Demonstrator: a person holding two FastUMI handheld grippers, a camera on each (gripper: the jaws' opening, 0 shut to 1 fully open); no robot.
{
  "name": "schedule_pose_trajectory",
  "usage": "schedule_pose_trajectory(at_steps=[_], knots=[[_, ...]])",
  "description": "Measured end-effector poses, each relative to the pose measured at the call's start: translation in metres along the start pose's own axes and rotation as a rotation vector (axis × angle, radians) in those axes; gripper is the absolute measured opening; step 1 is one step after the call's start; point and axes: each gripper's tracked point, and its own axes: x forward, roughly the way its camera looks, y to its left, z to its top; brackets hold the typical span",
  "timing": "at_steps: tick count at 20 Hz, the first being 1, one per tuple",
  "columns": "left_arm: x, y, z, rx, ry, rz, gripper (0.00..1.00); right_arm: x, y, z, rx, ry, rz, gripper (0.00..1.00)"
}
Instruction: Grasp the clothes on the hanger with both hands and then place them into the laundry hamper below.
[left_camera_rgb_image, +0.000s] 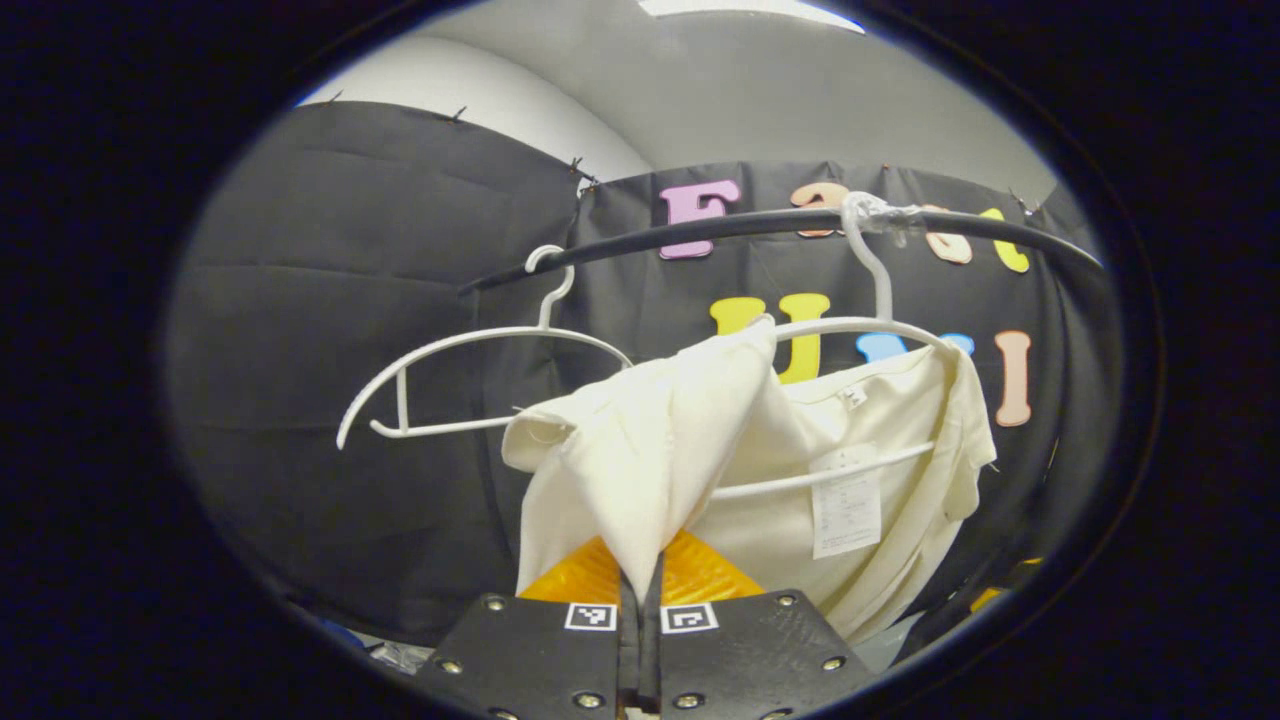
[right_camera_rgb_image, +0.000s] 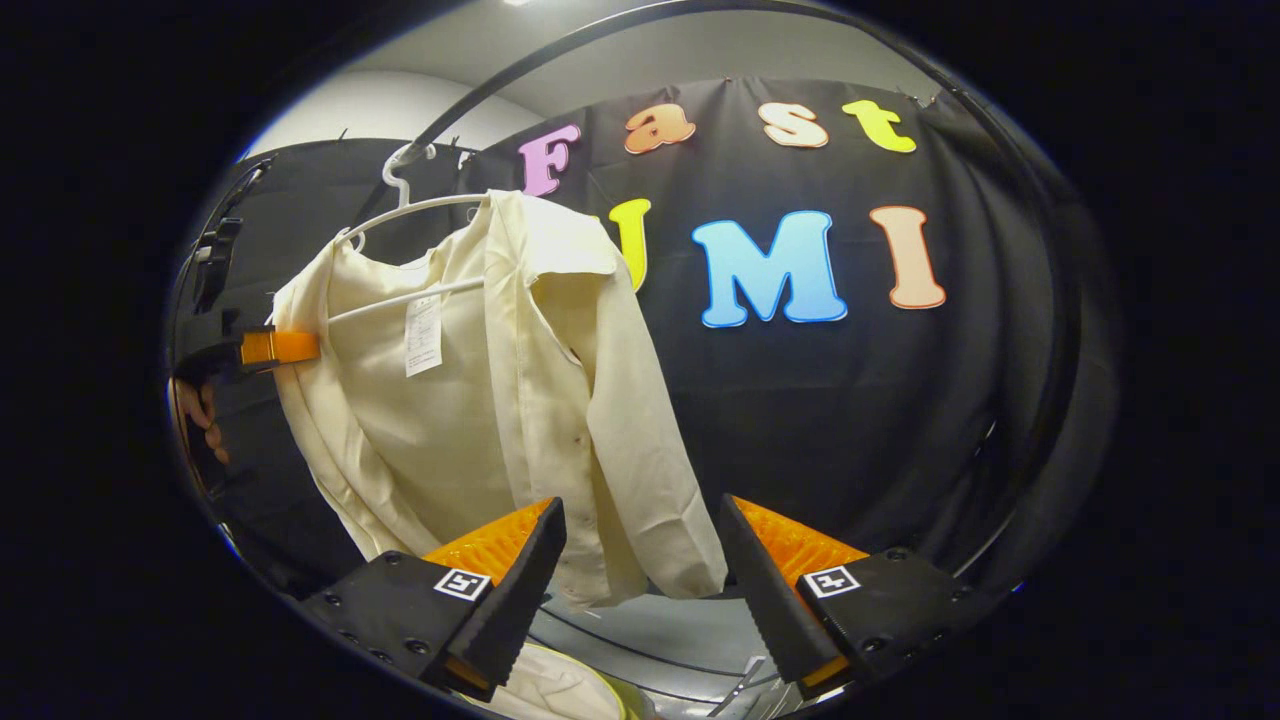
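- Left gripper (left_camera_rgb_image: 640, 600) is clamping a fold of the cream shirt (left_camera_rgb_image: 860, 480), which is hanging on the white hanger (left_camera_rgb_image: 880, 325).
- Right gripper (right_camera_rgb_image: 640, 560) is gaping beside the hem; it should be pinching cloth before lifting.

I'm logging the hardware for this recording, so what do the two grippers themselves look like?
Each gripper has a dark, blocky body with round screw heads. The left gripper and right gripper both carry a pair of small square black-and-white coded markers, one at the base of each finger. No cables are visible.
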Motion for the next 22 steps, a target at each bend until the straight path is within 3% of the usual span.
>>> schedule_pose_trajectory(at_steps=[1,2,4,5,6,8,9,11,14,19,22], knots=[[-0.005,0.002,0.003,-0.015,-0.002,-0.001,0.01,0.005,0.006,0.003,0.005,0.0,0.026,0.93],[-0.011,0.003,0.008,-0.021,-0.012,-0.002,0.01,0.008,0.012,0.01,0.008,-0.014,0.05,0.98],[-0.029,0.007,0.019,-0.007,-0.027,-0.002,0.01,0.013,0.027,0.02,0.011,-0.043,0.092,0.98],[-0.039,0.008,0.024,0.007,-0.036,-0.008,0.0,0.012,0.038,0.021,0.014,-0.049,0.112,0.93],[-0.048,0.008,0.029,0.022,-0.044,-0.018,0.01,0.012,0.048,0.024,0.016,-0.053,0.126,0.98],[-0.064,0.01,0.032,0.031,-0.07,-0.042,0.0,0.016,0.067,0.031,0.012,-0.06,0.149,0.98],[-0.074,0.015,0.04,0.014,-0.1,-0.055,0.0,0.021,0.075,0.036,0.011,-0.067,0.155,0.93],[-0.087,0.024,0.056,-0.041,-0.139,-0.089,0.0,0.031,0.093,0.05,0.017,-0.085,0.163,0.98],[-0.094,0.034,0.065,-0.074,-0.139,-0.132,0.01,0.05,0.108,0.075,0.023,-0.14,0.127,0.98],[-0.093,0.038,0.062,-0.082,-0.112,-0.202,0.01,0.091,0.133,0.083,0.073,-0.122,0.114,0.98],[-0.092,0.038,0.06,-0.048,-0.11,-0.225,0.0,0.101,0.124,0.086,0.047,-0.151,0.018,0.98]])
